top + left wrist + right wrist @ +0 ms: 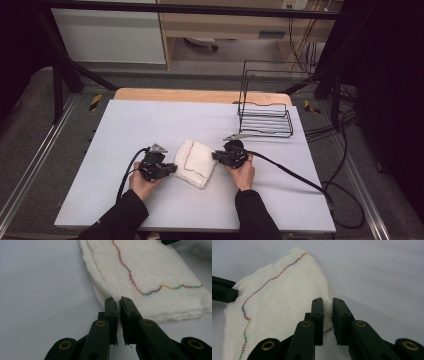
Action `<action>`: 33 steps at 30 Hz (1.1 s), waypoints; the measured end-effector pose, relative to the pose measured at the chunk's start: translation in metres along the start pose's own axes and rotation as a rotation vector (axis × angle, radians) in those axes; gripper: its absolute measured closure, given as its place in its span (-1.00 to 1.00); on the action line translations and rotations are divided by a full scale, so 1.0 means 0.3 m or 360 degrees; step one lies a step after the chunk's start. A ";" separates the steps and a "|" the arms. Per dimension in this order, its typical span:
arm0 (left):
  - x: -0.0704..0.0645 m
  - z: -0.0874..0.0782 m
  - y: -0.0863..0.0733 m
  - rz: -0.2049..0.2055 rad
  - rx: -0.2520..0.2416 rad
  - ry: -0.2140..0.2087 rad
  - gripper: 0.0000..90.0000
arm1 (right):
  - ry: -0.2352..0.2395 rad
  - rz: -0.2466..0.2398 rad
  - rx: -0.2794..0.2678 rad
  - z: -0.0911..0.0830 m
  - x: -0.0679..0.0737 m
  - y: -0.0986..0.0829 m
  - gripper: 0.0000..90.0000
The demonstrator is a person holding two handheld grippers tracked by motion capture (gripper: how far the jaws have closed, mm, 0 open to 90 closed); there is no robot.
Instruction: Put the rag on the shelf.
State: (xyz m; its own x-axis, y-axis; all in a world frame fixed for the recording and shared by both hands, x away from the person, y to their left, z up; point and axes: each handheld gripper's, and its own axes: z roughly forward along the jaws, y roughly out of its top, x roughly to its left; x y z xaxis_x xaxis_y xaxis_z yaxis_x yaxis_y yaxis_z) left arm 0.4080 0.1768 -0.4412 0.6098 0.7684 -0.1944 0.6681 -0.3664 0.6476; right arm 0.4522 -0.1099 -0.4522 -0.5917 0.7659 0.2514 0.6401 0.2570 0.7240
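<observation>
The black wire rack [264, 107] sits up at 1 o'clock on the pale grey table [125, 130] with nothing in it. Dead centre lies a folded white cloth with a wavy multicoloured stitch line [195, 162]. The left gripper [171, 169] pinches its 9 o'clock edge, jaws nearly together on the fabric. The right gripper [216, 156] clamps the 3 o'clock edge, slightly wider. Only the close-up gripper views show the rainbow colours of the stitching.

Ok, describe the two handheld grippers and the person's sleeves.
Both grippers, left gripper and right gripper, are black with flat paired jaws and brass-coloured rivets at the joints. Each carries a grey three-cornered plate and trails a black cable. The sleeves are black.
</observation>
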 end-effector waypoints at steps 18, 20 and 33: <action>-0.113 -0.024 -0.011 0.0072 0.0082 -0.0181 0.88 | -0.0082 -0.0038 0.0098 -0.195 -0.006 -0.033 0.84; -0.138 -0.021 -0.020 0.0085 0.0079 -0.0162 0.86 | -0.0083 -0.0042 0.0105 -0.203 -0.018 -0.051 0.83; -0.110 -0.051 0.027 0.0142 -0.0019 -0.0051 0.19 | -0.0093 -0.0084 -0.0092 -0.216 -0.046 -0.093 0.01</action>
State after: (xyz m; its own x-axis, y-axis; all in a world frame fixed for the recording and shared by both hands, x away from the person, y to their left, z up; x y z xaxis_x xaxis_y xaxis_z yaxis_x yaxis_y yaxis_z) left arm 0.3867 0.1566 -0.4183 0.6801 0.7157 -0.1589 0.6056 -0.4264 0.6719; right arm 0.4106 -0.1659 -0.4343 -0.5932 0.7858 0.1748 0.5784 0.2650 0.7715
